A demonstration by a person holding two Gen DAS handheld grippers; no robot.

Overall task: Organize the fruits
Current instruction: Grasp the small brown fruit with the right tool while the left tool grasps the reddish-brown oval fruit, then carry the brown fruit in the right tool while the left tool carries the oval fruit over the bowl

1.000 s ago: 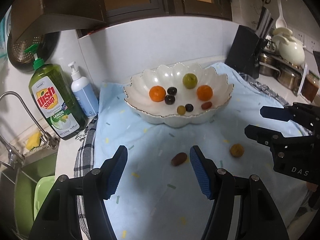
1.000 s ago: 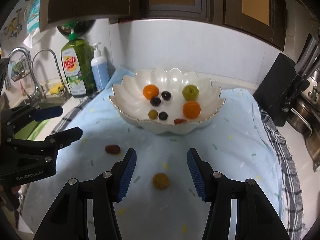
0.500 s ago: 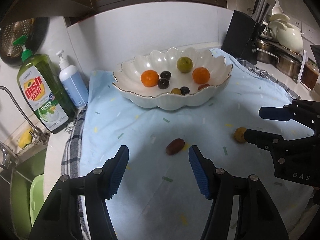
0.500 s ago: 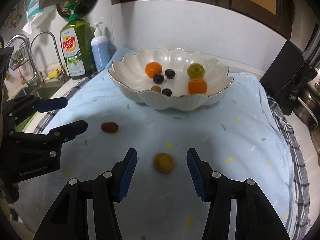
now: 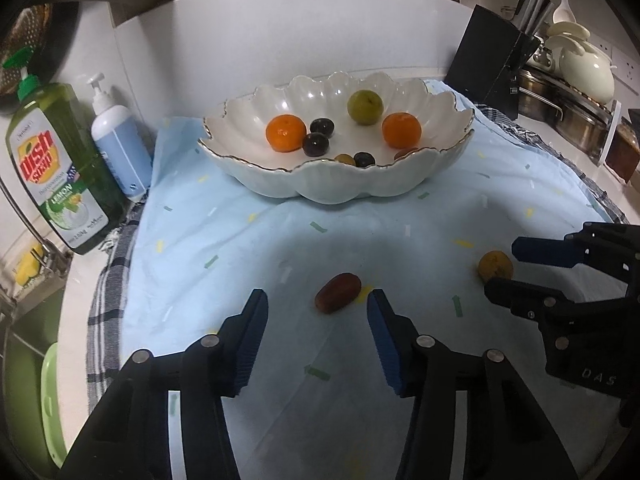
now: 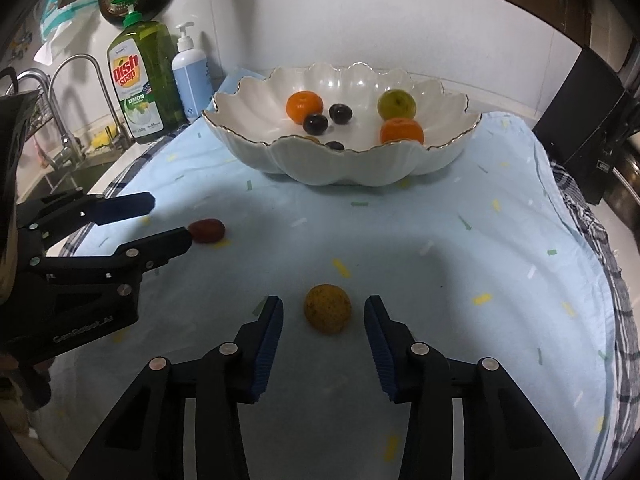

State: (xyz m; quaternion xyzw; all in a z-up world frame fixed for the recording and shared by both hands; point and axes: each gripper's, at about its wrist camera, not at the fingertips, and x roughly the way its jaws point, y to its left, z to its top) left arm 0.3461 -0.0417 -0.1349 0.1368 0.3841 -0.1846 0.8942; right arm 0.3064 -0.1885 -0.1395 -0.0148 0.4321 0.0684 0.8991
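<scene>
Fingers (image 5: 256, 332) apart, closing around date (image 5: 337, 292), untouched.

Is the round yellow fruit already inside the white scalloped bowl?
No, the round yellow fruit lies on the light blue cloth, outside the white scalloped bowl.

Bare blue cloth (image 6: 460, 280) from 3 to 6 o'clock, free to pass. Scalloped bowl (image 6: 360, 164) blocks 12 o'clock; soap bottles (image 6: 144, 80) stand at 10, knife block (image 6: 580, 120) at 2.

Two oranges (image 5: 285, 133), three dark grapes (image 5: 315, 144), two bottles (image 5: 56, 168), one bowl (image 5: 332, 184)
</scene>
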